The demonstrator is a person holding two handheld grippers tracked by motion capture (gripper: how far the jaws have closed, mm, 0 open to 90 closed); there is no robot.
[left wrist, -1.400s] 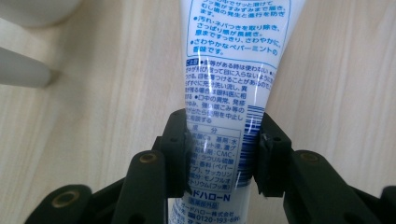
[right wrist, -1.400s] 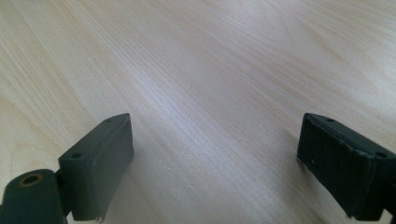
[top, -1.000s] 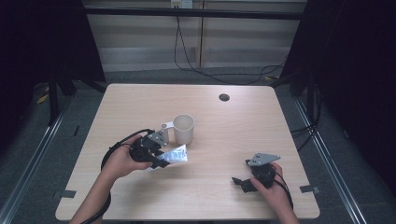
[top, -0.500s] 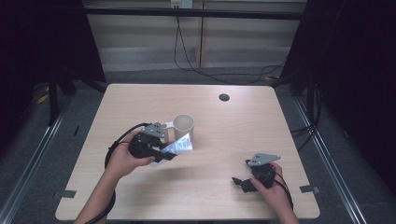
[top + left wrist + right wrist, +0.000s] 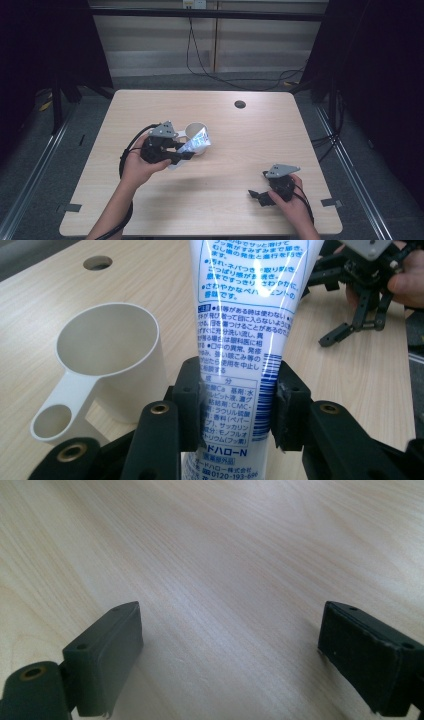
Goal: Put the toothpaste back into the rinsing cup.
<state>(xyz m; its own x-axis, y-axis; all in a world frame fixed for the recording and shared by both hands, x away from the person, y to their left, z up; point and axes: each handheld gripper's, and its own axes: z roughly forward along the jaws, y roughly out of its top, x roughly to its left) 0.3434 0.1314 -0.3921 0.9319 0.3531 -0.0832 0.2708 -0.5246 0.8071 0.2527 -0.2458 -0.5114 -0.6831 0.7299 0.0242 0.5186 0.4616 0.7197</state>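
**Tube up off the table, cup not loaded yet**

So at this point we had the tube [image 5: 240, 340] clamped in the left gripper [image 5: 186, 150], jaws squeezed on its lower printed part, one on each side. In the high view it sat just left of centre, lifted off the table [image 5: 240, 200] and tipped so its far end hung over the rim of the white cup [image 5: 196, 134]. In the left gripper view the cup [image 5: 107, 355] was at the left, just beside the tube, handle pointing to the lower left, and it looked empty inside. We'd call that the pickup done and the drop into the cup left to do, assuming that was the plan.

Pose-wise, our left hand [image 5: 140, 165] came up from the lower left with the gripper angled right toward the cup. The right gripper [image 5: 256, 194] was parked low in the lower right of the frame, well apart from everything, jaws spread wide over bare wood with nothing between them.
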